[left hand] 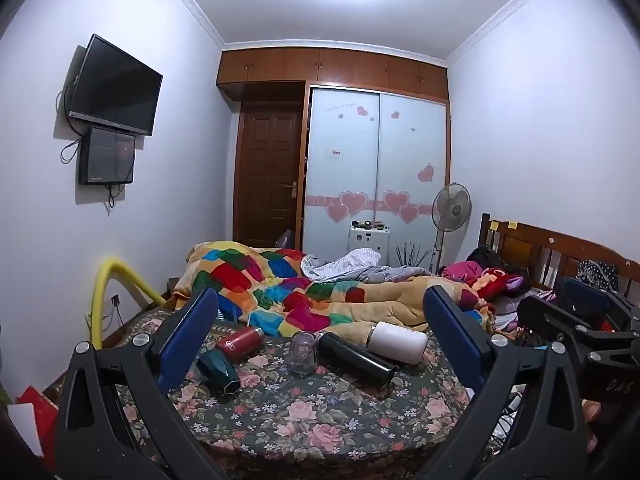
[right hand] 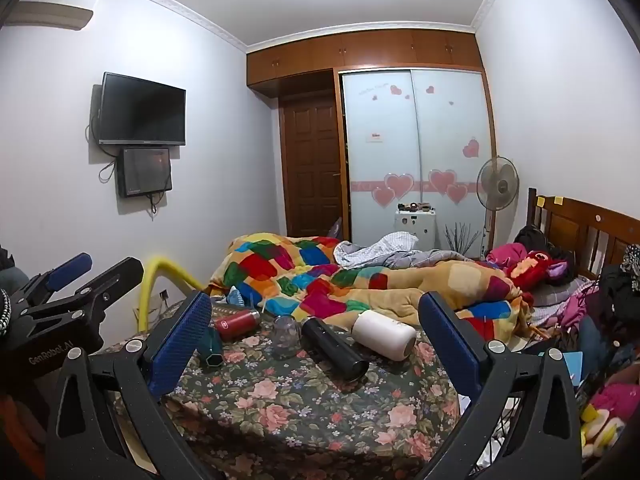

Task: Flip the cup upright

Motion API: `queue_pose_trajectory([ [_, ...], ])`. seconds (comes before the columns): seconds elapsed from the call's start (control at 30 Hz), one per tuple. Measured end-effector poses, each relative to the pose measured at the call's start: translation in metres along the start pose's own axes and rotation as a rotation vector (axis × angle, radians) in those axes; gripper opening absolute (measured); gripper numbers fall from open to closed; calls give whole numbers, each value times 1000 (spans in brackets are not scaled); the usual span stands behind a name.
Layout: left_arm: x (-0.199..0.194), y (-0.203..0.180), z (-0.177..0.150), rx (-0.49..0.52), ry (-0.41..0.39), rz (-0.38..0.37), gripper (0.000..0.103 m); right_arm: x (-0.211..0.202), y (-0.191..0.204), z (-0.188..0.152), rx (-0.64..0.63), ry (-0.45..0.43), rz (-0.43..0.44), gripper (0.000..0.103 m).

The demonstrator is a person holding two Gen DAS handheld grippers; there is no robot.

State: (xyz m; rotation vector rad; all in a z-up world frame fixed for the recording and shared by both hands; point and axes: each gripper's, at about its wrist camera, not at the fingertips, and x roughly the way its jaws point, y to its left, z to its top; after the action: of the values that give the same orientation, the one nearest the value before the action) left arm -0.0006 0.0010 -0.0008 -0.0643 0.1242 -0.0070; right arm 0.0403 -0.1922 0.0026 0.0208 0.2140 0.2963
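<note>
Left gripper (left hand: 320, 320) and right gripper (right hand: 316, 320) both spread wide, empty, held back from the bed's near edge (right hand: 320, 420). Clear glass cup (left hand: 303, 354), apparently mouth-down, mid-bed among 4 toppled flasks.

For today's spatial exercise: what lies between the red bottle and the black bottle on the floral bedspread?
The clear glass cup, standing upside down, sits between the red bottle and the black bottle. Both wrist views show it.

L+R wrist cams: side by side | face bed (left hand: 304, 412) | share cups, wardrobe (right hand: 416, 152)
</note>
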Motion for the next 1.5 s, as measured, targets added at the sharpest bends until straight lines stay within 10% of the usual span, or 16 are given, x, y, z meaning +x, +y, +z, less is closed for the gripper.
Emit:
queue_pose_trajectory([
  [1.5,11,13,-5,-48,62,36,103,0,1,-2,0,5,-3,103],
])
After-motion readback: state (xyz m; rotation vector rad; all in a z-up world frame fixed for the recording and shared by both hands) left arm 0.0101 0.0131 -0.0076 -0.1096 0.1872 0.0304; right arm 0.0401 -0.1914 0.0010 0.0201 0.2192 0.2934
